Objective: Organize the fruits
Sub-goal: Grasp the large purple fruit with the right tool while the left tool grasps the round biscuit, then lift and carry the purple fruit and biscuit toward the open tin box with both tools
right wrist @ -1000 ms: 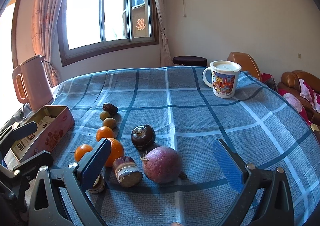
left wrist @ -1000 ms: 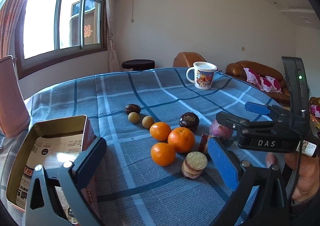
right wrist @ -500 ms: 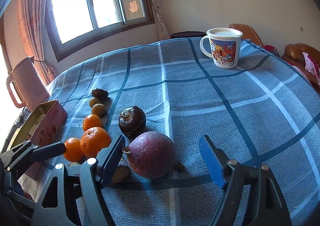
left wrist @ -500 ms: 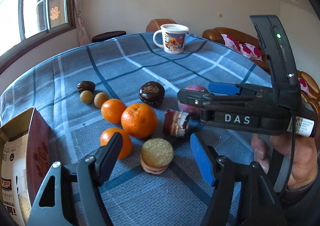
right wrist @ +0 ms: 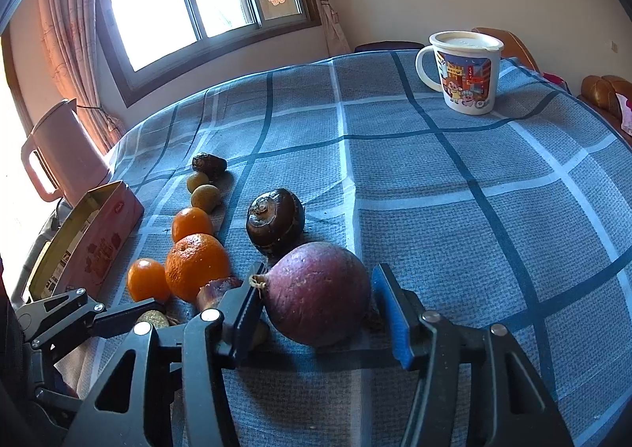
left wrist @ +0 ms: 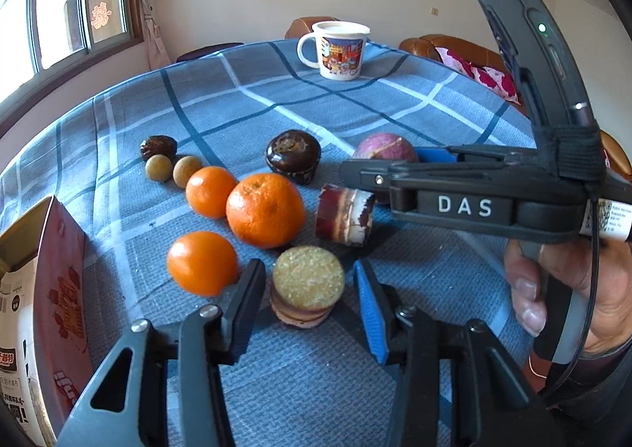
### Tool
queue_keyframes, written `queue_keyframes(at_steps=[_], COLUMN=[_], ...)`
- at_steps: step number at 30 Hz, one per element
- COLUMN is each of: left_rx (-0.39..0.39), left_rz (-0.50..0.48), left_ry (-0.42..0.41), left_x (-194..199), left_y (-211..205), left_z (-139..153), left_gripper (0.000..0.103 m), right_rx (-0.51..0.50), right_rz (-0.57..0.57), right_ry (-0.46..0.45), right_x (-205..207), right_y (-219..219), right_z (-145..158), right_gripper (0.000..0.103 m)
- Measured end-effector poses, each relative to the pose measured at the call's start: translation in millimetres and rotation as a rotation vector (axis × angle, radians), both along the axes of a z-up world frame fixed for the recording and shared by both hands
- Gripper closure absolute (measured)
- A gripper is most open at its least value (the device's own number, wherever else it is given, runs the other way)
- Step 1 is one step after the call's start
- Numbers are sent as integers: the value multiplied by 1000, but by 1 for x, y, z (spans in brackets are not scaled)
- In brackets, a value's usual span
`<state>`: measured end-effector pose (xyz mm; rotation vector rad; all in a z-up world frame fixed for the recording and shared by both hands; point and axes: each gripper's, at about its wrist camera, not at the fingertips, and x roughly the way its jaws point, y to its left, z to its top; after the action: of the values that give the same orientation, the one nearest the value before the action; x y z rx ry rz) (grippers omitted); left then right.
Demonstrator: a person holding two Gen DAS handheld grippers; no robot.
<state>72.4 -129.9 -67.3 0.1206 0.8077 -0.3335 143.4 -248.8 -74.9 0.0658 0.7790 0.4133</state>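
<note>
My left gripper [left wrist: 310, 298] is open with its jaws on either side of a short cut sugarcane piece [left wrist: 306, 287] standing on end; small gaps show on both sides. My right gripper [right wrist: 316, 304] is open around a round purple fruit [right wrist: 318, 298], the left jaw at its stem. Three oranges [left wrist: 264, 210] lie left of these. A second, dark red cane piece [left wrist: 343, 217] lies on its side. A dark water chestnut [left wrist: 292, 154], two small brown longans [left wrist: 158, 167] and a dark date [left wrist: 158, 146] lie farther back.
An open red tin box [left wrist: 59, 269] stands at the left edge of the blue checked tablecloth [right wrist: 454, 210]. A white cartoon mug [right wrist: 466, 71] stands at the back. A pink kettle [right wrist: 59, 154] is at the far left. The right gripper's body [left wrist: 474, 202] crosses the left wrist view.
Both grippers moved forward and down. The left jaws narrowed around the standing cane piece. The right jaws narrowed around the purple fruit.
</note>
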Motion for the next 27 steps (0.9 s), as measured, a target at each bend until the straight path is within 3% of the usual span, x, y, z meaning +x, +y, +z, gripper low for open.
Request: queue_keyframes(at_steps=[4,16,27], left_rx=[-20,-112,-146], left_rz=[11,18,43], left_ry=[5,-89,-169], left_x=[2,-12,-23], left_y=[4,18,27], left_z=[0,13,20], left_gripper=[66,66,66], right_rx=[-6,10,14], right_rz=[8,-11,-10], right_ry=[-10,-78,-147], right_x=[-2,-11,-20], right_y=[1,-3,-3], right_z=[1,9,16], right_gripper=[51,51,51])
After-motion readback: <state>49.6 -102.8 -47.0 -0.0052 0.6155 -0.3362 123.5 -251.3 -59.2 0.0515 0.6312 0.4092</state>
